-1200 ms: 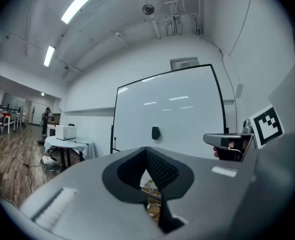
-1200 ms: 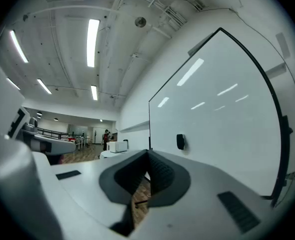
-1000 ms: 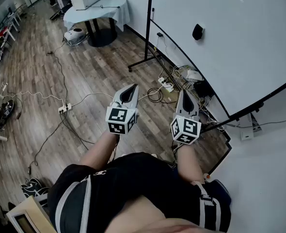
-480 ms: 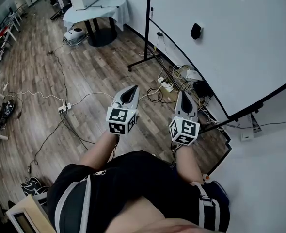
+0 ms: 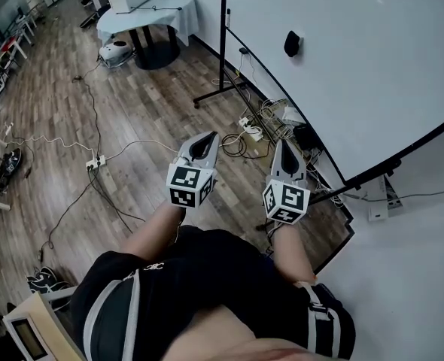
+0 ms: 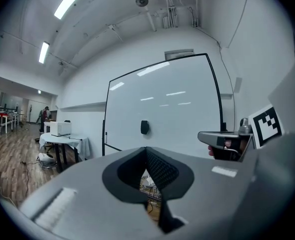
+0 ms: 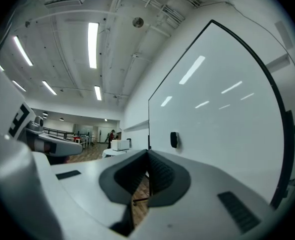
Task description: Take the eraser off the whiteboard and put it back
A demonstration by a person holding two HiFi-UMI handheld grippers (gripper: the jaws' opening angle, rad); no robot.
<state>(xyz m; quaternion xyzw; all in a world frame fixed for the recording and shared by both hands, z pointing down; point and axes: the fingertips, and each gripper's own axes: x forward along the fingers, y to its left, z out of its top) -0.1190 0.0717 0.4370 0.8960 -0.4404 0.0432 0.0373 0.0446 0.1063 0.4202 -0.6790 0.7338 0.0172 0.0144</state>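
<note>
A small black eraser (image 5: 292,43) sticks to the white whiteboard (image 5: 372,59) on its black stand. The eraser also appears small and dark in the left gripper view (image 6: 144,127) and in the right gripper view (image 7: 173,139). Both grippers are held side by side in front of the person, well short of the board. My left gripper (image 5: 206,136) is shut and empty. My right gripper (image 5: 283,143) is shut too, with nothing between its jaws. Both point roughly level toward the board.
Cables and power strips (image 5: 261,130) lie on the wooden floor at the foot of the board stand. A round table (image 5: 148,19) with a white box stands at the far left back. A white wall runs to the right of the board.
The person has stepped toward the whiteboard with both grippers. The board, eraser and floor clutter have shifted left and slightly up in the head view. Both grippers stay shut.
</note>
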